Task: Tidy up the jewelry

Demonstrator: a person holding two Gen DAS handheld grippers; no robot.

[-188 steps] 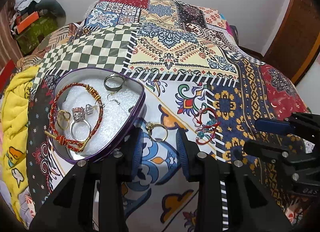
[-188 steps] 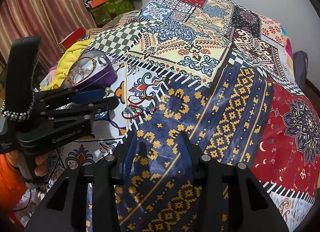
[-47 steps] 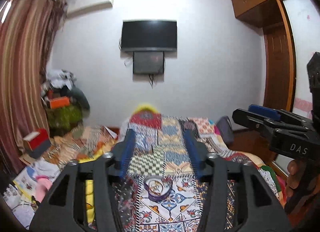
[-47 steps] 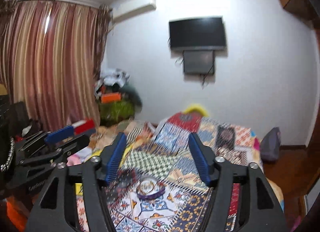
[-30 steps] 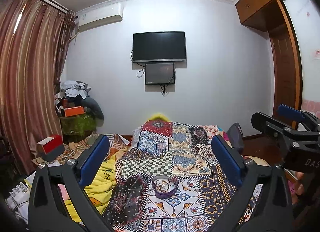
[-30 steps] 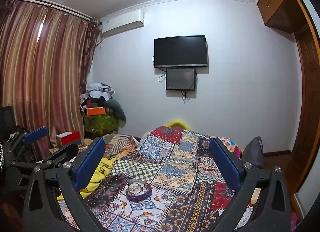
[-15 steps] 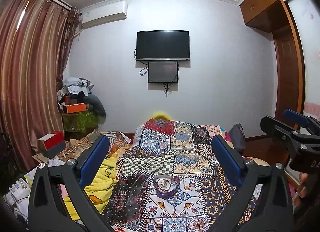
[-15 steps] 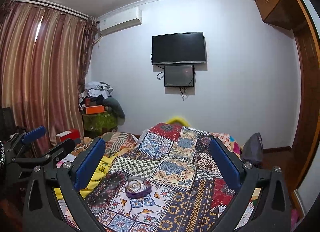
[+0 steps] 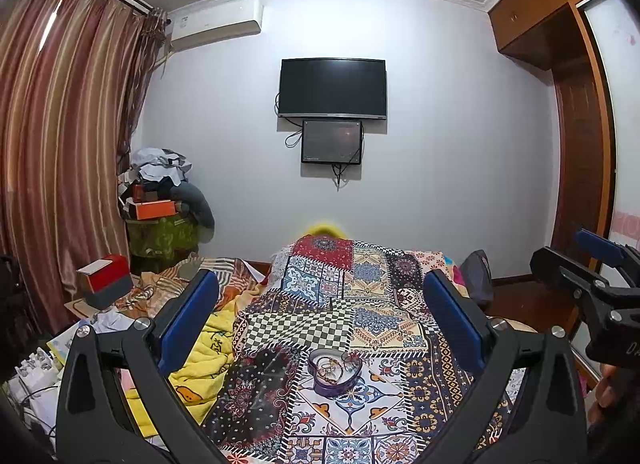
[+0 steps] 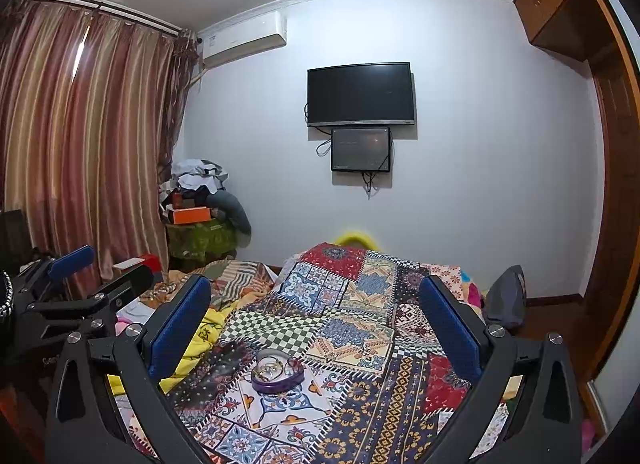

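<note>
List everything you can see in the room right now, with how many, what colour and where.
Jewelry box: one, purple, on the bedspread, jewelry inside.
Bedspread: one, multicolour patchwork, on the bed.
Blanket: one, yellow, left of the bedspread.
Screens: two, black, on the wall, smaller one below.
Air conditioner: one, white, upper left wall.
Curtains: striped red-brown, left.
Orange box: one, on the corner pile.
Left gripper: open.
Right gripper: open.

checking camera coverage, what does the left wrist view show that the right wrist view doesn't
Only the left wrist view shows the right gripper at its right edge. Only the right wrist view shows the left gripper at its left edge. Both show the purple jewelry box on the patchwork bedspread, the wall TV, the curtains, and open jaws.
</note>
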